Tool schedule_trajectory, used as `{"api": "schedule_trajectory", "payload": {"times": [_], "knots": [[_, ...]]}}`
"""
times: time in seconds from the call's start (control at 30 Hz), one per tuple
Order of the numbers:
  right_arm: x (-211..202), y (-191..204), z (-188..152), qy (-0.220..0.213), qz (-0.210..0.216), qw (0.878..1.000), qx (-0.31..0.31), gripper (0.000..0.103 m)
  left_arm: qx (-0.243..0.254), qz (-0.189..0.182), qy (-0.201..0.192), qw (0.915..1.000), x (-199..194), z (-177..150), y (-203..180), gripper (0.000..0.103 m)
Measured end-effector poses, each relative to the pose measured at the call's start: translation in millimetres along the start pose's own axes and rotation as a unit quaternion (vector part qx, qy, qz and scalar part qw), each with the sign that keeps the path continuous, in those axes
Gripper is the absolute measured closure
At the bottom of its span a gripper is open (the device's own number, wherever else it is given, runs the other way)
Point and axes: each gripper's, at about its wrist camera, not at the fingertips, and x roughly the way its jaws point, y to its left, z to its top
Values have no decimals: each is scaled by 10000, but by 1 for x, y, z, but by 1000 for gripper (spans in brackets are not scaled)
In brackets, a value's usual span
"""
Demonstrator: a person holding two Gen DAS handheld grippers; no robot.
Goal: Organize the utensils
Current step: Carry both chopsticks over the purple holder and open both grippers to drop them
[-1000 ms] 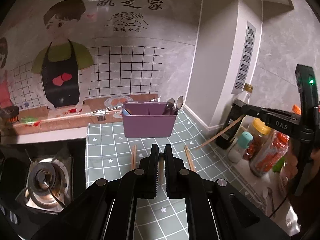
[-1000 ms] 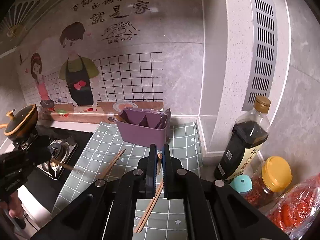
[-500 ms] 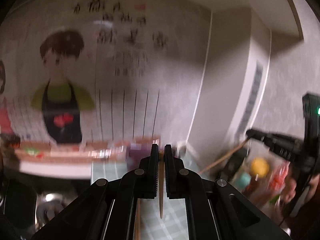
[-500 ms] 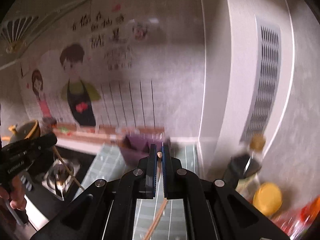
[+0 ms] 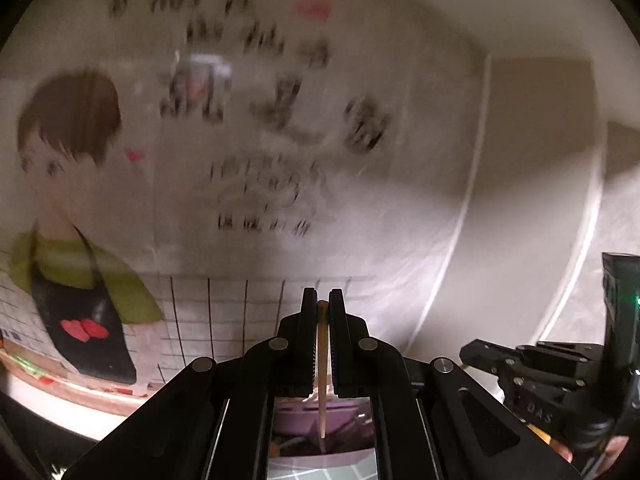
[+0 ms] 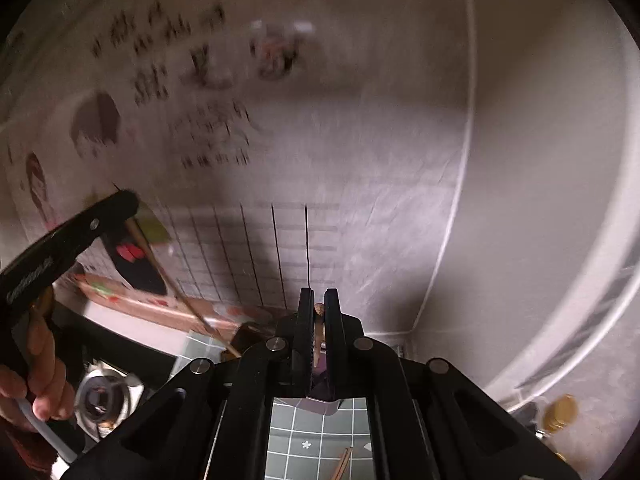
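Two chopsticks are in your grasp, one per gripper. Your left gripper [image 5: 323, 304] has its jaws clamped on a wooden chopstick [image 5: 322, 376] that hangs tip-down above the purple utensil holder [image 5: 304, 420]. Your right gripper [image 6: 319, 306] pinches the end of a second chopstick [image 6: 319, 332], with what looks like the holder's purple rim below, though blur makes that uncertain. Another chopstick pair [image 6: 342, 464] lies on the green grid mat [image 6: 304, 424].
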Motion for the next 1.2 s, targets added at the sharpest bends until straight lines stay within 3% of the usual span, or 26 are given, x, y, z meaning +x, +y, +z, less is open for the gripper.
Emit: {"api": "schedule_trajectory", "payload": {"times": [0.33,0.7,0.77,0.93,1.0,1.07,1.13,1.2], "knots": [[111,-2,-40,964,101,9951,183,98,-241,-47,947,9952,96,-62,34,97],[142,-11,-63,1466,287,9882,333,97,-565,-136,1683,9840,148,-100,44,94],[139,-14,-62,1433,308,9887,313,97,-610,-113,1593,9853,144,-96,43,94],[101,-16,-51,831,215,9963,44,93,-642,-76,1110,9917,111,-69,43,85],[84,-18,-46,613,187,9979,21,78,-668,-118,956,9931,95,-63,40,81],[60,-22,-43,371,13,9993,10,71,-709,-163,903,9933,77,-63,40,80],[43,-24,-44,217,-178,9996,-69,70,-731,-179,897,9931,57,-71,40,77],[26,-26,-51,130,-295,9994,-158,70,-710,-112,934,9930,43,-82,37,66]]}}
